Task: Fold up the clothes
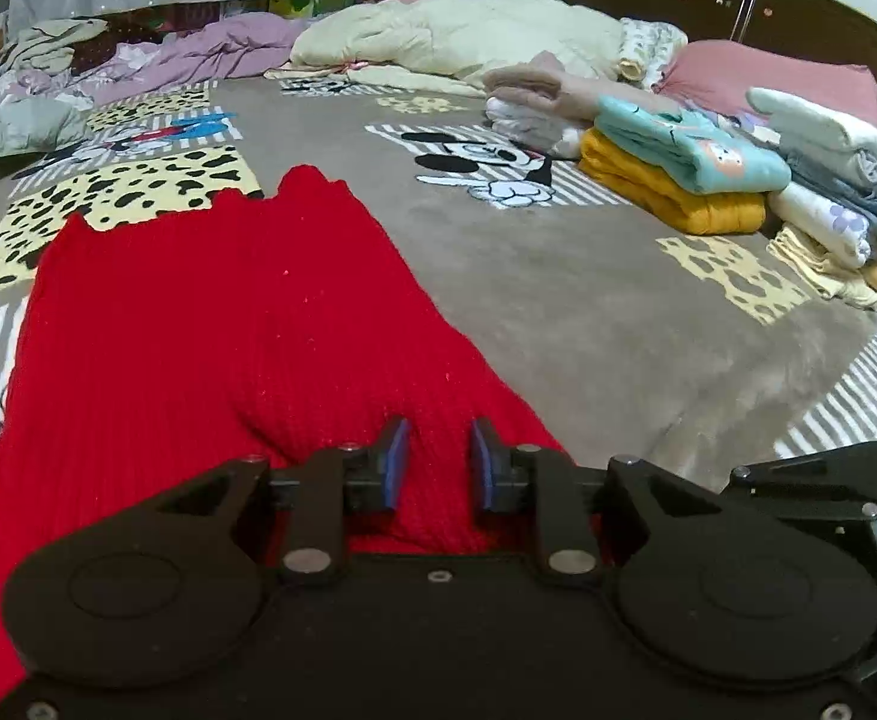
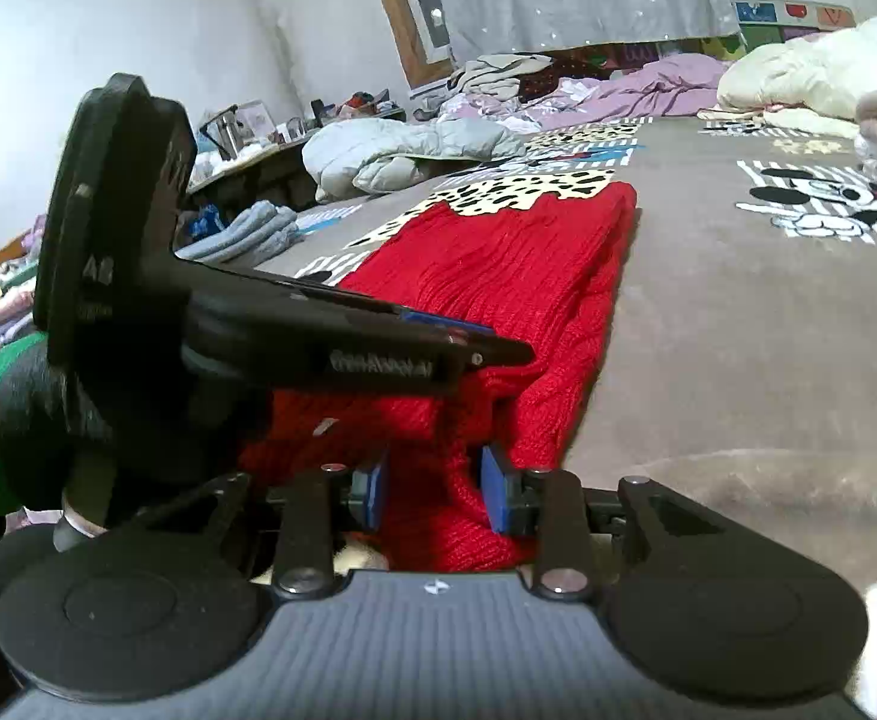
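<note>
A red knit sweater lies spread on the bed, stretching away from me. My left gripper is shut on a bunched fold of its near edge. In the right wrist view the same red sweater lies lengthwise on the blanket. My right gripper is shut on a fold of its near end. The left gripper shows side-on just above and left of the right one, pinching the sweater close by.
The bed carries a grey cartoon-print blanket. Stacks of folded clothes stand at the right, near a pink pillow. Crumpled quilts and loose clothes lie along the far side. A cluttered table stands left of the bed.
</note>
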`<state>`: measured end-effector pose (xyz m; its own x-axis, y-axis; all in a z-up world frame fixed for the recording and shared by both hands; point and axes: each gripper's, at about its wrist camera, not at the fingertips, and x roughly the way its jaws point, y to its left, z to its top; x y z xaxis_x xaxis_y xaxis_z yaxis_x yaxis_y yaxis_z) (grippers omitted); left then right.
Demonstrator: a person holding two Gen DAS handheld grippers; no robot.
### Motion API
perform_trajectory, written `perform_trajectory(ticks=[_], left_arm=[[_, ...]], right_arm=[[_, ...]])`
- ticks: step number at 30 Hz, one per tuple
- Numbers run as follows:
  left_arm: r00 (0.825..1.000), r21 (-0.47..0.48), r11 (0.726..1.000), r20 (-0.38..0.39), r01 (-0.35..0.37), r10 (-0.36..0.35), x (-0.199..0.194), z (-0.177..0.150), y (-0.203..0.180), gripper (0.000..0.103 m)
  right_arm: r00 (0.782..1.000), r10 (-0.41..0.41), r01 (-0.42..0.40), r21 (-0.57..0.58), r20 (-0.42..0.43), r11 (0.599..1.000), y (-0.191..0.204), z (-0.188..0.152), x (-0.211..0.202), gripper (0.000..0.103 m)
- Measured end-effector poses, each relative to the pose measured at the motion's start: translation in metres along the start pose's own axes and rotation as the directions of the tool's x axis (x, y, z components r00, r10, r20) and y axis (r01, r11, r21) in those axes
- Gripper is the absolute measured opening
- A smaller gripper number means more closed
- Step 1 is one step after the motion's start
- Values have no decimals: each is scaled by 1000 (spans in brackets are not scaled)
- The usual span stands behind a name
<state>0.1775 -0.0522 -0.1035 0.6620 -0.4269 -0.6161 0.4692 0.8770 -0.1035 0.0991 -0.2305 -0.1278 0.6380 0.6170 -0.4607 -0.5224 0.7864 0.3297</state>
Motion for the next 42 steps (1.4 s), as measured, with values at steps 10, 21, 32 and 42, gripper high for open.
perform_trajectory(ticks=[10,21,32,42], left_arm=[[972,-242,970,234,23,36,-72,-33,48,40],[931,-669,741,233,-57,282,-131,-79,165,49],[931,-872,488,153,-31,332,-167,-128,212,49],[924,-853,521,181,-22,336,-147,-119,212,26]], right_arm=[[991,-100,110,-122,84,986,21,-9,-22,35],[983,-123,176,-512,136,841,107,-26,-4,41],[989,-139,138,-702,56,699,196,-35,54,49],[967,-250,188,-774,40,604,231,-10,122,41]])
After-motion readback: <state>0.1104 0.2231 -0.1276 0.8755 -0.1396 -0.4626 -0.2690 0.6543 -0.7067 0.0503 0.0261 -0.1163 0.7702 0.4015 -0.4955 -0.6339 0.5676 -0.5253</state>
